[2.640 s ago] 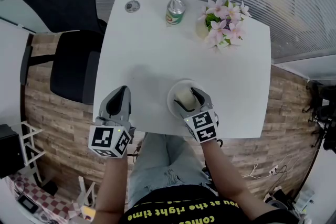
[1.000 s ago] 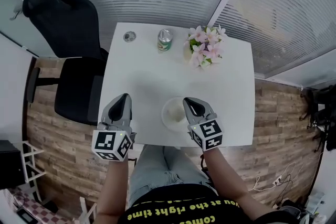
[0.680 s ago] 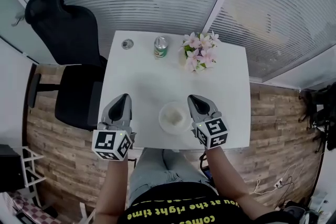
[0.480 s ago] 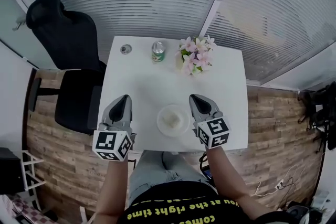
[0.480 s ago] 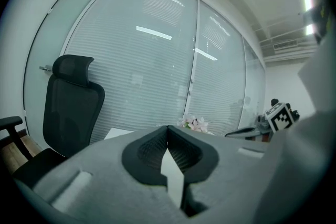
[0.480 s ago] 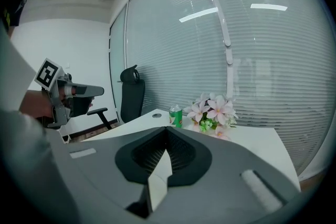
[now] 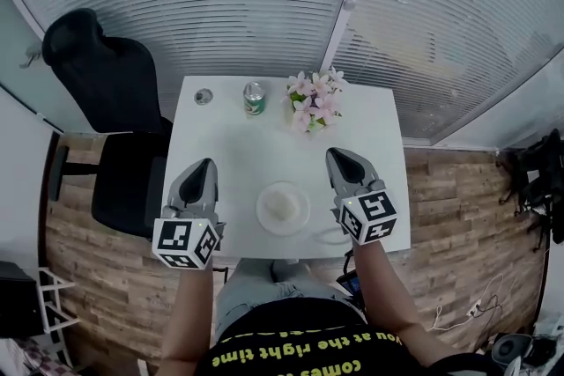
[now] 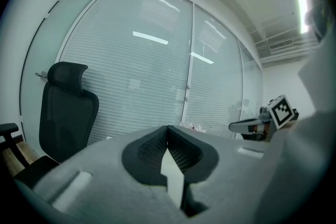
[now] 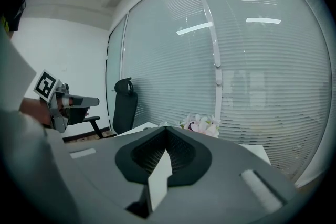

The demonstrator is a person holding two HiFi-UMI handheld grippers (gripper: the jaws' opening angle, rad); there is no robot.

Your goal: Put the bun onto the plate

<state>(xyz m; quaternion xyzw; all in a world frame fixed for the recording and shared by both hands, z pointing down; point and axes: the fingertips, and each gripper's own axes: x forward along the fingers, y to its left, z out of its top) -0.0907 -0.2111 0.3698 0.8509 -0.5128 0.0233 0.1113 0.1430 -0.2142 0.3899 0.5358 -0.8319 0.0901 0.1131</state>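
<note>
A pale bun (image 7: 280,205) lies on the round white plate (image 7: 265,218) near the front edge of the white table (image 7: 229,136) in the head view. My left gripper (image 7: 206,163) hovers left of the plate, its jaws meeting at the tip with nothing between them. My right gripper (image 7: 337,155) hangs to the right of the plate, also shut and empty. In both gripper views the jaws meet at the tip, left gripper (image 8: 168,127), right gripper (image 9: 167,127), pointing nearly level at the blinds.
A green can (image 7: 254,99), a pink flower bunch (image 7: 311,99) and a small round disc (image 7: 204,96) stand along the table's far side. A black office chair (image 7: 106,75) sits to the left. Window blinds lie beyond; wood floor surrounds the table.
The right gripper let go of the bun on the plate and drew back to the right. Both grippers rose, and the table looks smaller and farther in the head view.
</note>
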